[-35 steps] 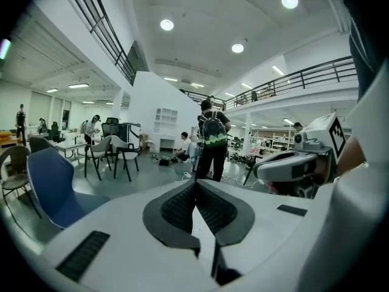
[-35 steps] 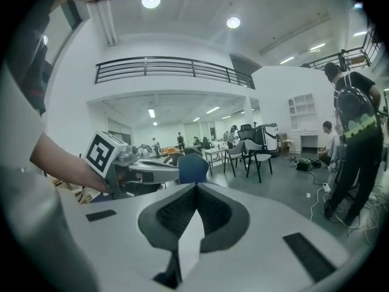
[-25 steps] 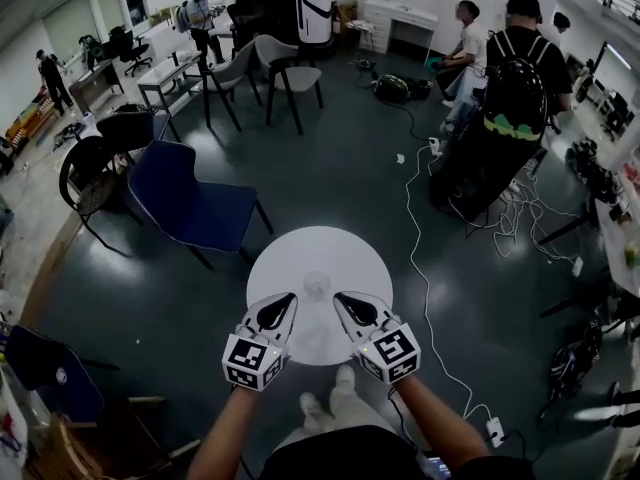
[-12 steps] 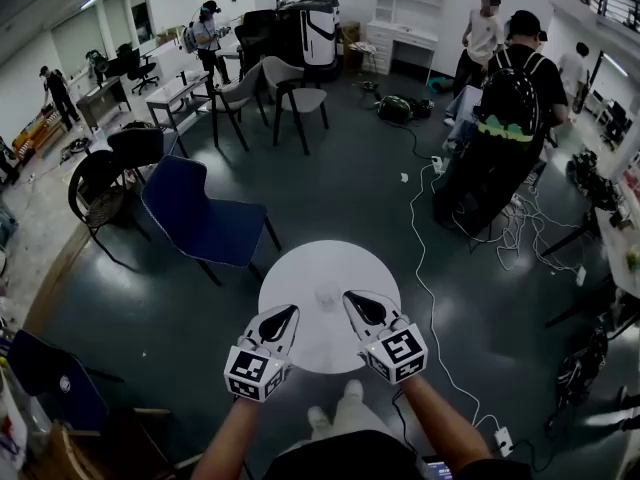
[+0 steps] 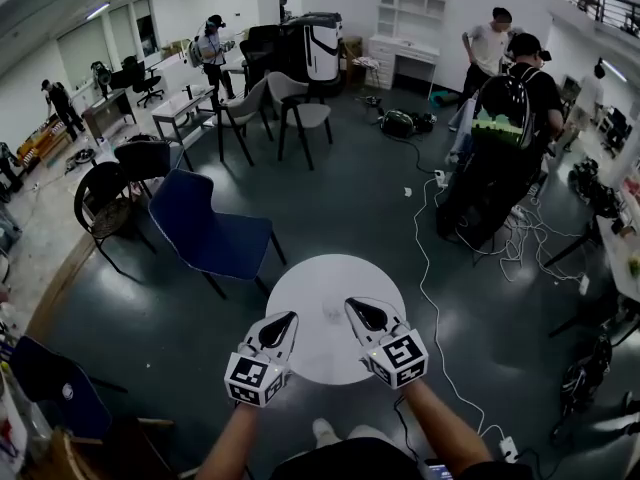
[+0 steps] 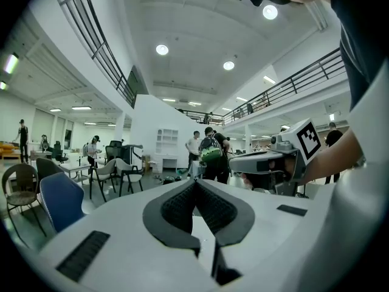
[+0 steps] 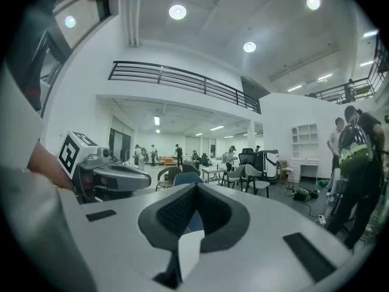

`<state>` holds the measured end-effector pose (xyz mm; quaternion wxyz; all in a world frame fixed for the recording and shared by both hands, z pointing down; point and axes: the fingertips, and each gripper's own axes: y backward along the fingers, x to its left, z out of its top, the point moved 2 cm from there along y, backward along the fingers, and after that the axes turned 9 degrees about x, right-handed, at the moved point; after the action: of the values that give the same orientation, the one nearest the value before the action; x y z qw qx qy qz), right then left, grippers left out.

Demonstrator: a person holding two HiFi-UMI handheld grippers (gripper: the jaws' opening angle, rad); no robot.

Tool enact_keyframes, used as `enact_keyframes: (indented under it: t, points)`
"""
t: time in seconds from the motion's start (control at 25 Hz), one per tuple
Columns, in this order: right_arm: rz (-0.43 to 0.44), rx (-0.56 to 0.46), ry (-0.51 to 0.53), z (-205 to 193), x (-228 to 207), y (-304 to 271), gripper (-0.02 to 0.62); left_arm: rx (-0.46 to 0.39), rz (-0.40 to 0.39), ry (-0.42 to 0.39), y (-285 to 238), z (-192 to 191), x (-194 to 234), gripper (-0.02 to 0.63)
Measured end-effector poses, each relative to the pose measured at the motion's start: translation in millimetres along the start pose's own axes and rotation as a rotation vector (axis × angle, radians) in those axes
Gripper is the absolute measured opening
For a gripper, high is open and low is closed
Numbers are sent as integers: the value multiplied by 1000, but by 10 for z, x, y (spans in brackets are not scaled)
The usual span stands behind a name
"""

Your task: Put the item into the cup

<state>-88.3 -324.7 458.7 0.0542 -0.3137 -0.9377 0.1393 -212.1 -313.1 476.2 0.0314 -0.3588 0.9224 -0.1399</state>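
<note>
The left gripper point(image 5: 288, 320) and right gripper point(image 5: 355, 308) both had their jaws pressed together on nothing, over the round bench's point(image 5: 300, 286) near edge. The clear cup point(image 5: 333, 309) stood mid-bench. No item was visible, so the next move probably called for finding it.

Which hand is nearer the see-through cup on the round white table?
Right, probably. In the head view the right gripper has its tip just beside the faint clear cup on the round white table; the left gripper is farther off. Both jaws are shut and empty.
</note>
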Motion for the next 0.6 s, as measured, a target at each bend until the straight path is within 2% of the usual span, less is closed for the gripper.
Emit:
enact_keyframes:
  t: [0.28,0.6]
  points:
    - [2,-31,19,150,-59,38,14,-2,0,-11,-13,54,-57,17]
    - [18,-47,29,188,18,303,14,-13,8,-13,107,100,-346,17]
